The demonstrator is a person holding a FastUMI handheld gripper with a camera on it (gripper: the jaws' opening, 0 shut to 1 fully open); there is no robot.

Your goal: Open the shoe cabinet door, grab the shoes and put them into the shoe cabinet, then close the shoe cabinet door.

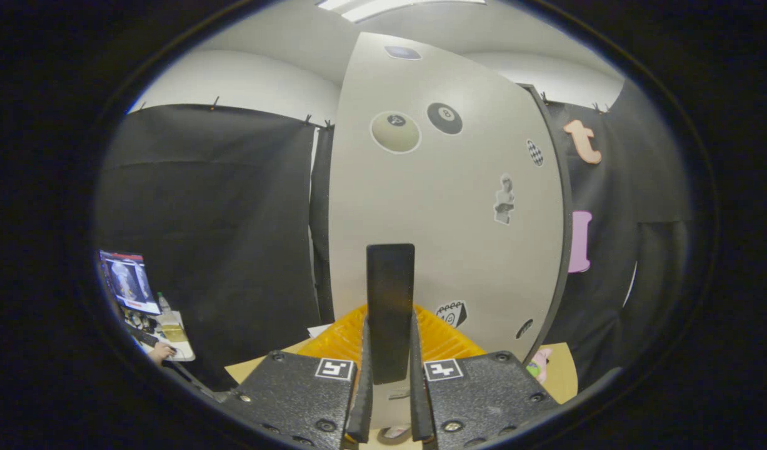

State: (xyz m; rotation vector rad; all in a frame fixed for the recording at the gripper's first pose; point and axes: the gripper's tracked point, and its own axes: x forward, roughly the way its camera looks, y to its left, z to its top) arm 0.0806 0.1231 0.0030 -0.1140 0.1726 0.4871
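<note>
The shoe cabinet door is a tall pale grey panel with several stickers, standing right in front of me. Its black upright handle runs down between my fingers. My gripper is shut on that handle, one finger pressed against each side. The door's dark edge shows along its right side. Low between the fingers, under the handle, a small pale rounded thing peeks out; I cannot tell if it is a shoe.
A tan tabletop lies below the door, with a small pink and green toy to the right of the fingers. Far left, a desk holds a screen and a bottle, with a person's hand on it.
</note>
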